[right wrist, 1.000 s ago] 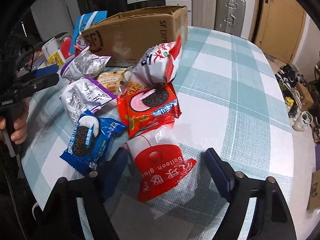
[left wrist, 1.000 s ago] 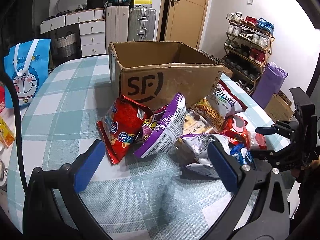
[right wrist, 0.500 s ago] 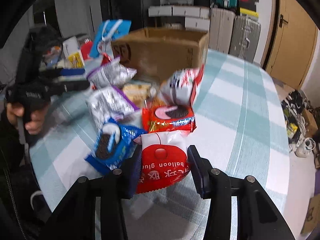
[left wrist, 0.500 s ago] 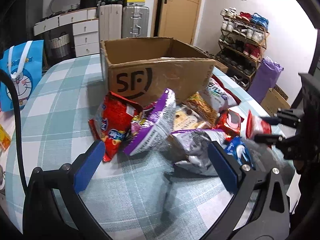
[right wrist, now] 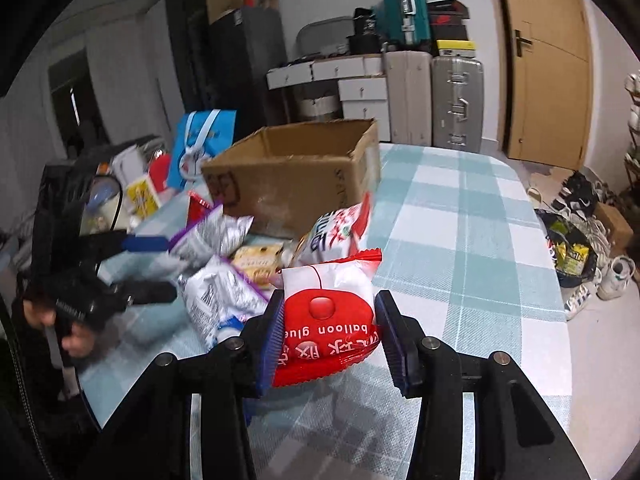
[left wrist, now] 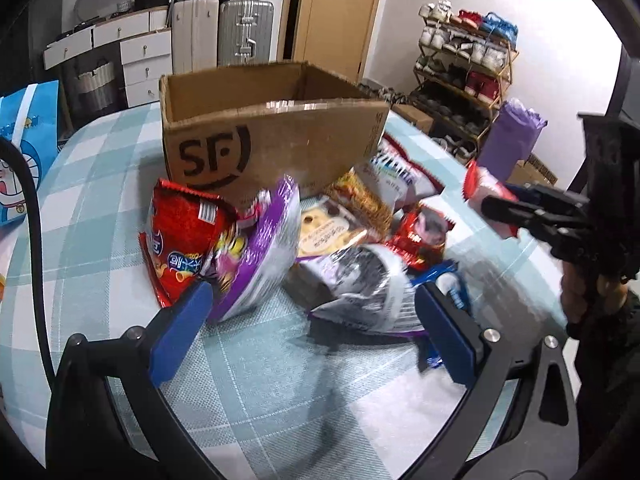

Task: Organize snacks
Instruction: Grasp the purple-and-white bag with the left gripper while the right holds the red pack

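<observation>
Early in the task by the look of it: the cardboard box (left wrist: 264, 136) sits on the checked tabletop (right wrist: 460, 208) with what shows of its inside bare, though its floor is hidden behind the near wall, so can't confirm nothing's in there. One item in hand: the right gripper (right wrist: 328, 332) has its fingers pinching the red-and-white balloon glue packet (right wrist: 326, 312) on both sides, lifted clear of the tabletop, in front of the box and a bit to its right-hand side. Judging from that, first drop-off is underway, not done. Everything else is piled against the box's front wall: red chip bag (left wrist: 186, 236) at the front-left corner, purple bag (left wrist: 260, 252) leaning beside it, silver-purple packet (left wrist: 360, 292) in front of the pile, red cookie packet (left wrist: 422, 236), blue cookie packet (left wrist: 452, 284), white-red bag (left wrist: 400, 176) near the box's right corner, plus a beige biscuit pack (left wrist: 328, 232) in the middle. Left gripper (left wrist: 316, 328) has its fingers spread wide, holding nothing, low in front of the pile facing the box, purple bag and silver-purple packet between them-ish. Left to do: basically the whole pile.
</observation>
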`<state>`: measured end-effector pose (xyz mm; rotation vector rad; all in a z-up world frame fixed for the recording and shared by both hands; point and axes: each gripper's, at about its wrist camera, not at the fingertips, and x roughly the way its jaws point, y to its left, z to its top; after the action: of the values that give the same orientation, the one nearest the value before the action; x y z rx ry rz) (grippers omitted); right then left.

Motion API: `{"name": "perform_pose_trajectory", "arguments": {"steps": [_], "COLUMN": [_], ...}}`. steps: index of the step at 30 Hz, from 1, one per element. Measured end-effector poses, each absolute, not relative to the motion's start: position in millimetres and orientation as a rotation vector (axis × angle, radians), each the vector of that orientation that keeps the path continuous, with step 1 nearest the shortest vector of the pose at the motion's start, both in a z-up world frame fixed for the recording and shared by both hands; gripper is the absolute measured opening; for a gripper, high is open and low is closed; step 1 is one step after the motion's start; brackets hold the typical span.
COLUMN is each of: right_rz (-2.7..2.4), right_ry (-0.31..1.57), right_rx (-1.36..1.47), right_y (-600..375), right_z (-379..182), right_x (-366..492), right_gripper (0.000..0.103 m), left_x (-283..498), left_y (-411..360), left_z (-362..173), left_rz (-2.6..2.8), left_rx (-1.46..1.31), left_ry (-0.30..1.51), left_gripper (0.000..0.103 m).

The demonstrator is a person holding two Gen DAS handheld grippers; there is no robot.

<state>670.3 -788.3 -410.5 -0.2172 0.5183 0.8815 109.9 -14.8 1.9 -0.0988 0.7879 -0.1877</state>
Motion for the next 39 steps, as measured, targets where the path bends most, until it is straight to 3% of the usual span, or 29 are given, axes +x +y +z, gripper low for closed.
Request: {"name": "perform_pose_trajectory", "arguments": {"steps": [5,7,9,16,29,39], "right_rz": [0.874,0.872,0.87,0.877,0.896,0.919], "right_ry": [0.519,0.52,0.521,0.524,0.537,0.517], "right_rx": [-0.185,-0.184,-0.181,-0.177,-0.174,-0.169], "right_y": [-794,-794,-795,-796,-790,-784], "right_z": [-409,-409,-409,-410,-415,-414], "right_x": [674,675,676,675,676,672], "right_gripper": [0.045,0.045,0.045,0.045,0.045,0.045], "left_x": [104,107,112,130,141,119], "left_y": [-22,-32,-39,-51,-45,-45], "left_z": [16,13,9,-12,-35,-1], "left_rz": [-0.267,-0.304,-0.322,-0.304,-0.272,-0.312], "left_rx": [-0.121,-0.133,-0.138,-0.127,-0.189,-0.162], "left_ry": [0.76,0.778,0.812,0.897,0.948,0.821], "left_gripper": [0.1,0.094,0.079,0.077,0.051,0.049]}}
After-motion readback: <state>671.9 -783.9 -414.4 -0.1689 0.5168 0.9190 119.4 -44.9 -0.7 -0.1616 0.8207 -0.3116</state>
